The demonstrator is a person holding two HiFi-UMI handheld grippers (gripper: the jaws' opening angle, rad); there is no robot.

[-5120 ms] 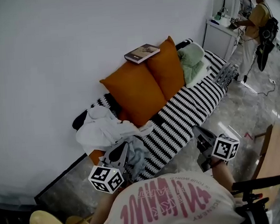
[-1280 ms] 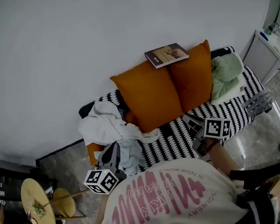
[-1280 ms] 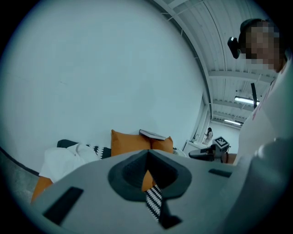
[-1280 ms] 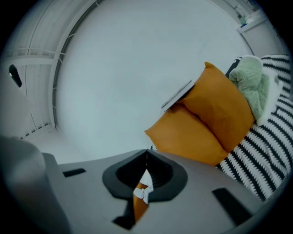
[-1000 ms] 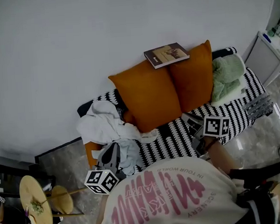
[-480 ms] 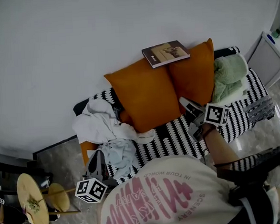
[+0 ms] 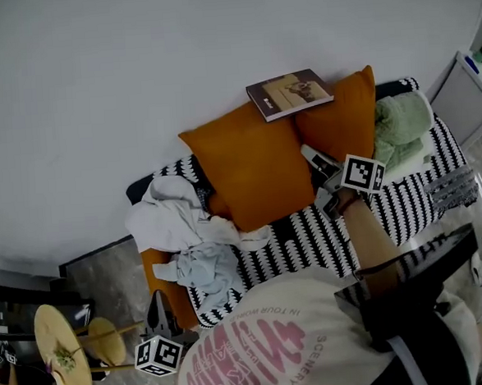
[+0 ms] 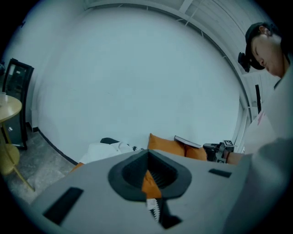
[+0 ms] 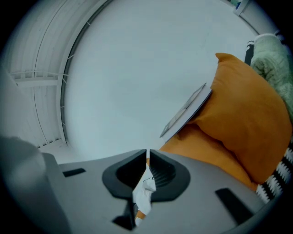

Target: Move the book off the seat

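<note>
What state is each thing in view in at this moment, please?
Cushions: upright against the wall.
Book: closed, resting atop the cushions, not gripped.
White clothes: crumpled on the seat.
Green blanket: bunched at the seat's end.
Left gripper: shut, empty.
Right gripper: shut, empty, short of the book.

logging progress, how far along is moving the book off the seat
Done: nothing; the thin brown book lies atop the two orange cushions. In hand: the right gripper, jaws together and empty, is near the cushions below it. Left: open, grip the book, carry it off.
</note>
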